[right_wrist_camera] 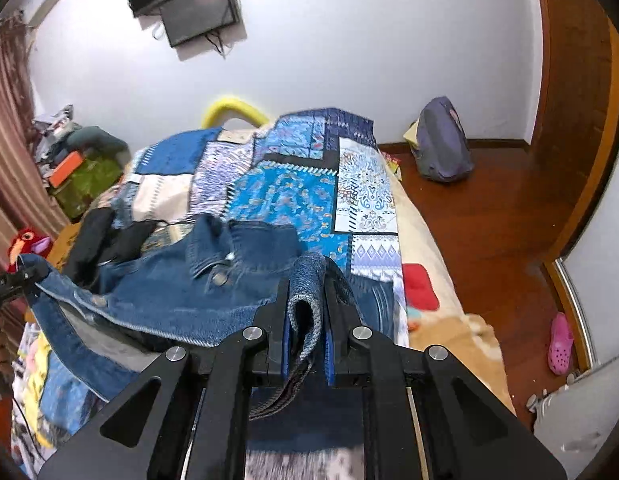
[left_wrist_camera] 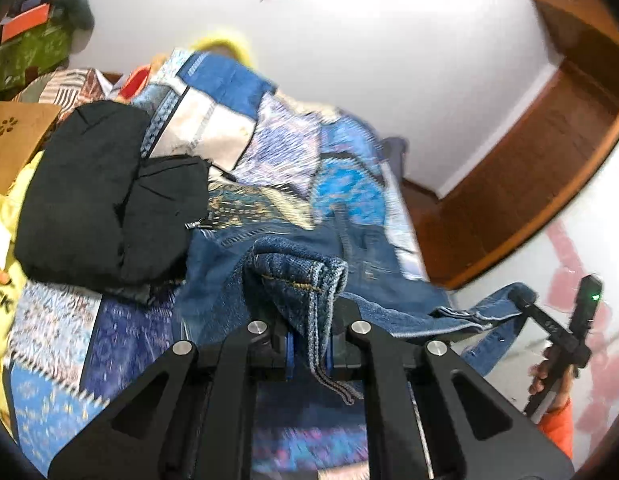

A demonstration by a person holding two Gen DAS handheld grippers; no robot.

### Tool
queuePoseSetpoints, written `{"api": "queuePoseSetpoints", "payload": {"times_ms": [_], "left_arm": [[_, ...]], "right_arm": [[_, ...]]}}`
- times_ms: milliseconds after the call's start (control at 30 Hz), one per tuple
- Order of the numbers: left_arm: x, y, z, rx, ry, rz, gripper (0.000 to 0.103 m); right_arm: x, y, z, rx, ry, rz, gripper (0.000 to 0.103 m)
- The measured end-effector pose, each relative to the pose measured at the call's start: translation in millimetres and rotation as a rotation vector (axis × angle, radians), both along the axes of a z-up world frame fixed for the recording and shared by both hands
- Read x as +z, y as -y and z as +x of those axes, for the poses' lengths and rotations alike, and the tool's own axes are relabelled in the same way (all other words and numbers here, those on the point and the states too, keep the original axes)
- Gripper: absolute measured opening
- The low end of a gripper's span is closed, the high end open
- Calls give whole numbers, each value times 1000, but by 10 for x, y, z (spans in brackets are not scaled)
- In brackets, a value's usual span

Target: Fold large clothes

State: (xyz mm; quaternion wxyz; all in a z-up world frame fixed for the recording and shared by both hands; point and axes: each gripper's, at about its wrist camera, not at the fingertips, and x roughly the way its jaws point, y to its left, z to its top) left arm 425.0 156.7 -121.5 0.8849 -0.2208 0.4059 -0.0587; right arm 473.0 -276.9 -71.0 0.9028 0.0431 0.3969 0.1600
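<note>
A blue denim jacket (right_wrist_camera: 197, 280) hangs stretched between my two grippers above the bed, collar and buttons facing up. My left gripper (left_wrist_camera: 309, 344) is shut on a folded hem of the jacket (left_wrist_camera: 309, 280). My right gripper (right_wrist_camera: 305, 320) is shut on another edge of the same jacket. The right gripper also shows at the far right of the left wrist view (left_wrist_camera: 549, 320), still pinching denim. The left gripper shows at the left edge of the right wrist view (right_wrist_camera: 13, 280).
The bed carries a blue patchwork quilt (right_wrist_camera: 301, 184). Black folded clothes (left_wrist_camera: 93, 192) lie on it at the left, next to yellow fabric (left_wrist_camera: 5, 216). A grey backpack (right_wrist_camera: 441, 144) and a pink shoe (right_wrist_camera: 559, 344) are on the wooden floor to the right.
</note>
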Motion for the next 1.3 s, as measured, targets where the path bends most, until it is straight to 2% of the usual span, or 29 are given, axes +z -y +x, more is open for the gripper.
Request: {"api": "queuePoseSetpoints", "payload": {"times_ms": [100, 200, 267, 400, 533, 667, 700, 800, 933, 1067, 1200, 1300], "left_arm": [[-370, 16, 416, 6, -76, 54, 10], [-690, 31, 665, -10, -141, 105, 10], [-872, 55, 709, -33, -170, 138, 11], [-1065, 106, 664, -89, -194, 202, 19], [-980, 120, 605, -98, -212, 221, 32], [-651, 85, 469, -82, -161, 155, 39], [-568, 79, 425, -75, -147, 143, 44], [-362, 119, 298, -61, -100, 186, 56], [-188, 206, 108, -73, -47, 260, 58], [-291, 395, -48, -144, -69, 310, 59], [-686, 639, -120, -242, -151, 319, 59], [-1001, 772, -60, -273, -215, 349, 59]], "right_arm": [[-248, -38, 275, -16, -41, -14, 11], [-518, -71, 441, -19, -73, -50, 13], [-611, -52, 488, -23, -85, -76, 21], [-698, 66, 514, -58, -116, -165, 25], [-716, 280, 391, -76, -164, -104, 25], [-638, 262, 184, -35, -166, -75, 25], [-589, 229, 92, -12, -161, -77, 25], [-522, 66, -98, 63, -154, -90, 28], [-520, -179, -283, 143, -144, -83, 44], [-615, -402, -398, 203, -171, -64, 44], [-814, -601, -393, 238, -227, -63, 44], [-927, -695, -315, 251, -257, -76, 44]]}}
